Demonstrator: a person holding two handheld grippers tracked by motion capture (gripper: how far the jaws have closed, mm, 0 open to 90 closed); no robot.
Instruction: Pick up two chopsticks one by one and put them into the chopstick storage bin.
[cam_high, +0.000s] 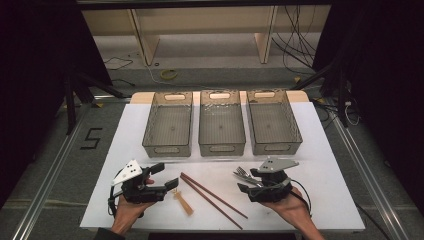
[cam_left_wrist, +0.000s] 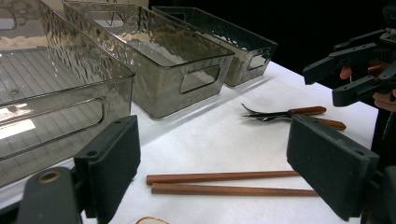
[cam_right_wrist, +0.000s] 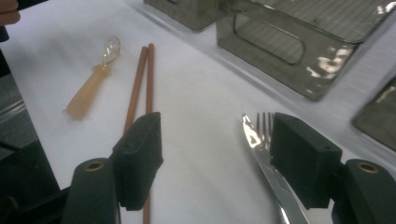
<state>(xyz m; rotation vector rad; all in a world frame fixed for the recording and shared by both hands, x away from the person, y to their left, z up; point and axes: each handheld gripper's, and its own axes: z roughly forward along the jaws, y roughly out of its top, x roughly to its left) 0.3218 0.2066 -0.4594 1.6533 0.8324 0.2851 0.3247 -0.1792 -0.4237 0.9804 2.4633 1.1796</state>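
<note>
No brand or label can be read on the bins or the cutlery; the one legible mark is a "5" (cam_high: 91, 138) taped on the floor, well off to the outer side of the left hand-held gripper (cam_high: 168, 177).

The surface (cam_high: 320, 165) is a flat white sheet. Three bins (cam_high: 222, 122) stand in a row beyond both hand-held grippers: smoky translucent plastic, rippled walls, ribbed floors, slot handles cut in the end walls.

Two chopsticks (cam_high: 212, 198), slim brown wooden rods, lie side by side and touching between the two hand-held grippers. In the left gripper view they lie just ahead of the black jaws and cross the gap between them. A spoon (cam_high: 183, 202) with a flat tan handle and a clear bowl lies just beside the left hand-held gripper, on its inner side.

A polished metal fork (cam_right_wrist: 265, 126) and knife (cam_right_wrist: 261, 154) with wooden handles lie at the right hand-held gripper (cam_high: 242, 181). In the right gripper view they lie against the inner face of one jaw, the other jaw standing over the chopsticks' ends; whether metal touches pad cannot be told.

Left hand-held gripper: released, jaws wide, nothing between them, cradled from below in the hand, pointing inward.

Right hand-held gripper: released, not clamped on anything, held from below, pointing inward towards the left one.
</note>
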